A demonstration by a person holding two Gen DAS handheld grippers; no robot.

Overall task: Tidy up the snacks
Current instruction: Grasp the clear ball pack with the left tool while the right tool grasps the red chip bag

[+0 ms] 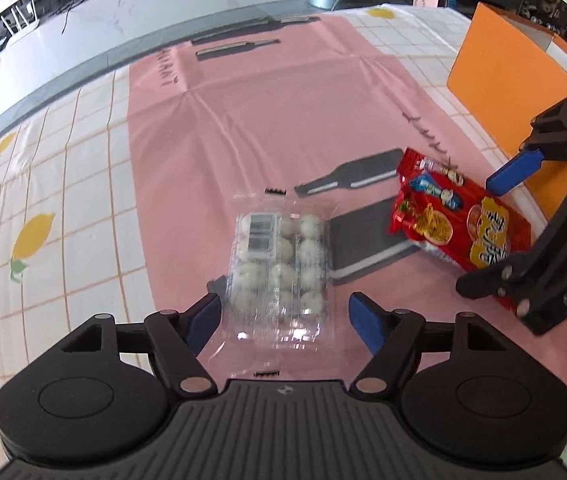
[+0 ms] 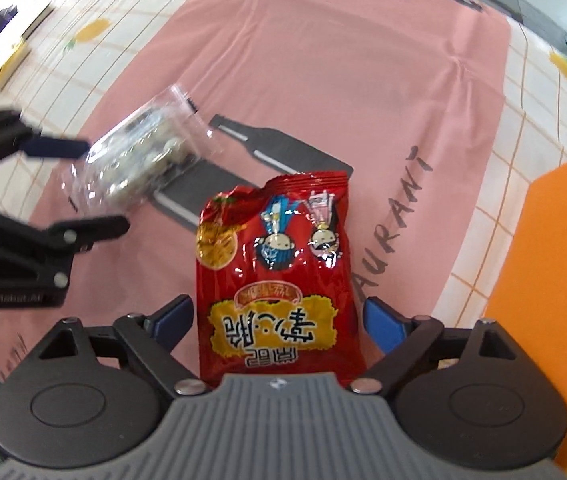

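Snacks lie on the pink cloth (image 1: 267, 112) over the worktop: a clear pack of pale round pieces (image 1: 279, 268) sits between the blue pads of the left tongs (image 1: 283, 316), which stand released, a gap showing on its right side. Just right of it, a red snack bag (image 2: 279, 280) with two cartoon figures and yellow Chinese lettering lies between the right tongs (image 2: 279, 320), also released, pads clear of the foil. On the cloth, "AURANT" reads beside printed bottles. An orange box (image 2: 555, 280) stands near the bag, cut off at the edge. The pack's barcode label is too blurred to read.
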